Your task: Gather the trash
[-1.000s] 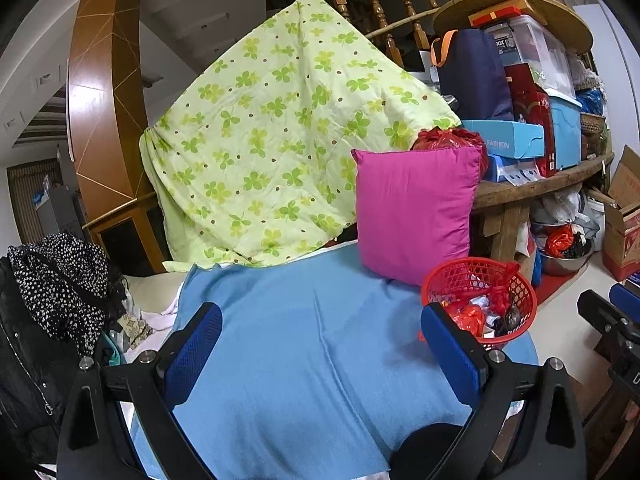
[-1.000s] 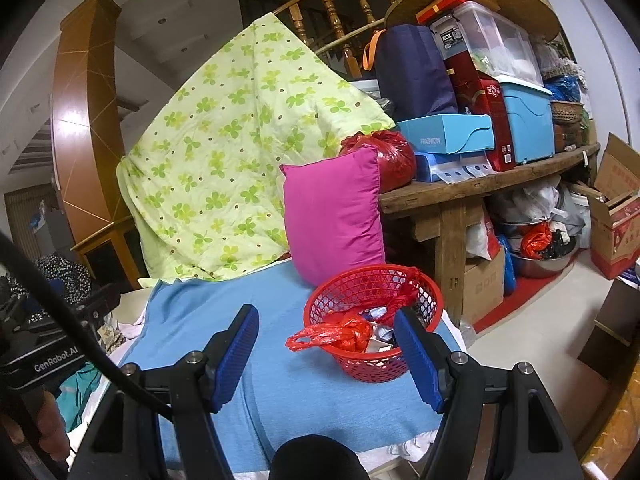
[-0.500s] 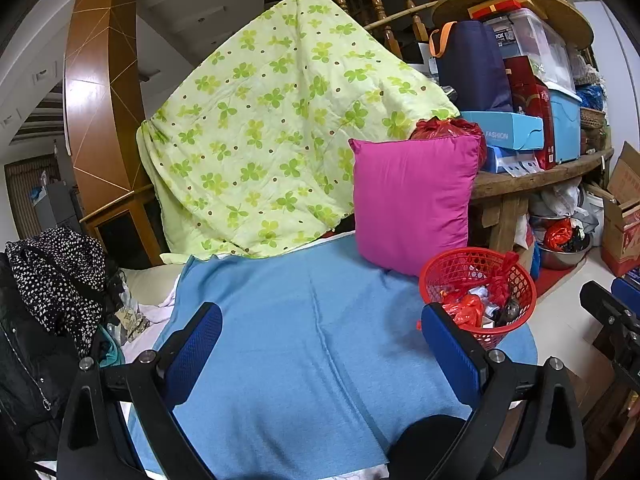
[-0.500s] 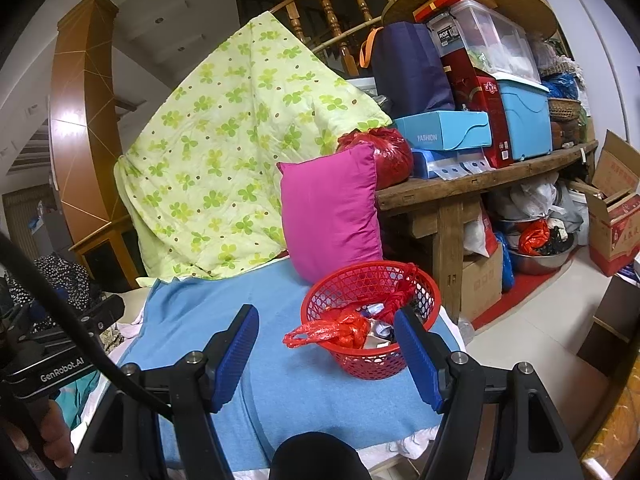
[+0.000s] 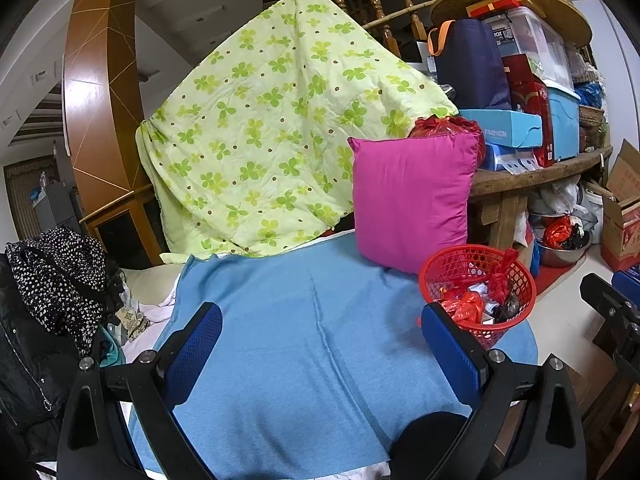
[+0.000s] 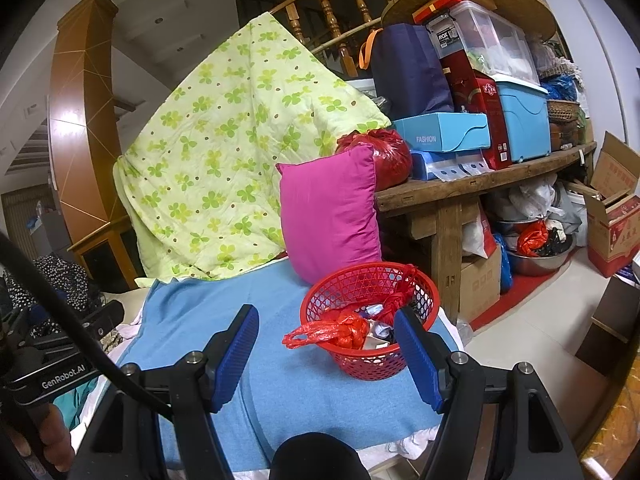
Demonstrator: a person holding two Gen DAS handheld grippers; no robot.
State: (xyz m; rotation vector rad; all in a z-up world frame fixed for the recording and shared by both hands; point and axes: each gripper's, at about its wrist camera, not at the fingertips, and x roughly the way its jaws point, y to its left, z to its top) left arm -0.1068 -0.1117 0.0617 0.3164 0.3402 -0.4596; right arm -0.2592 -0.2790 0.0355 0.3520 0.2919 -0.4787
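While both grippers wait:
Left gripper (image 5: 320,344): jaws wide apart, nothing between.
Right gripper (image 6: 326,352): same, empty.
Red basket (image 6: 370,360): just ahead of right jaws, on blue blanket (image 6: 280,380).
Trash (image 6: 340,330): inside basket already.
Left: seemingly nothing loose.

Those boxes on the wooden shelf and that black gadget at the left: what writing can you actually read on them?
"FASHION": light blue box.
"ROX": label on the clear storage bin.
"GenRobot.AI": left gripper's black body.
Print on the red box and the cardboard carton: too small to read.
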